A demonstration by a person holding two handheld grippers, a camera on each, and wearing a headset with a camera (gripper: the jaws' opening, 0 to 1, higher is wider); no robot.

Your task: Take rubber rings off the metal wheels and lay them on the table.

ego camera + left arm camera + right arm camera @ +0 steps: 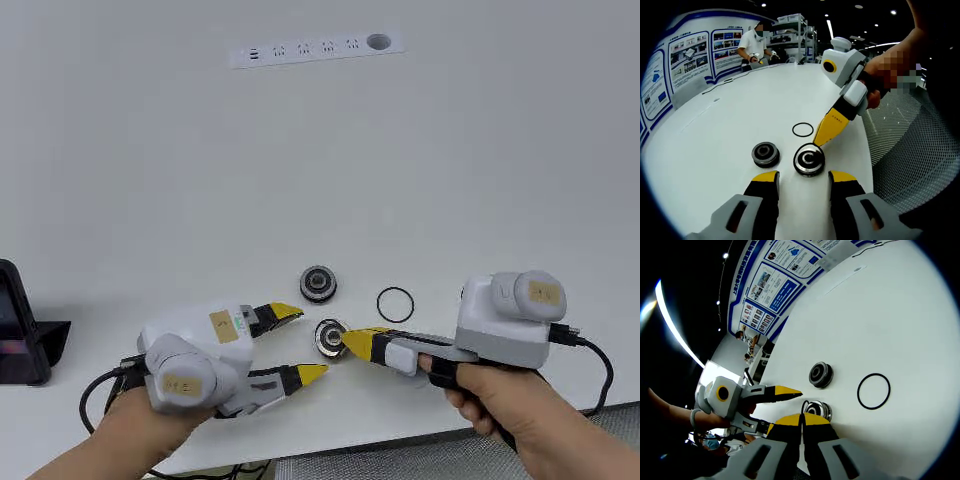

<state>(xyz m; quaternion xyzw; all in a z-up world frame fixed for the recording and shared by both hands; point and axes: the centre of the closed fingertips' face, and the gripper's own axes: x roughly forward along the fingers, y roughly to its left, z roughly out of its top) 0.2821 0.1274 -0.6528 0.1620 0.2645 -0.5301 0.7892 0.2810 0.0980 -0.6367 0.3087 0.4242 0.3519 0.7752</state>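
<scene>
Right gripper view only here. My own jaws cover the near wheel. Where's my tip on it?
Observer: The left gripper view has it. The right gripper is shut, with its yellow tip at the near wheel's rim, on the side facing the loose ring.
Operator: Left gripper around the wheel?
Observer: No. The left gripper is open and the wheel lies just ahead of its gap.
Operator: Anything outside my frame?
Observer: In the head view, a black device stands at the table's left edge.

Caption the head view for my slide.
Shut right gripper at the near metal wheel, open left gripper beside it; one rubber ring lies on the table.
</scene>
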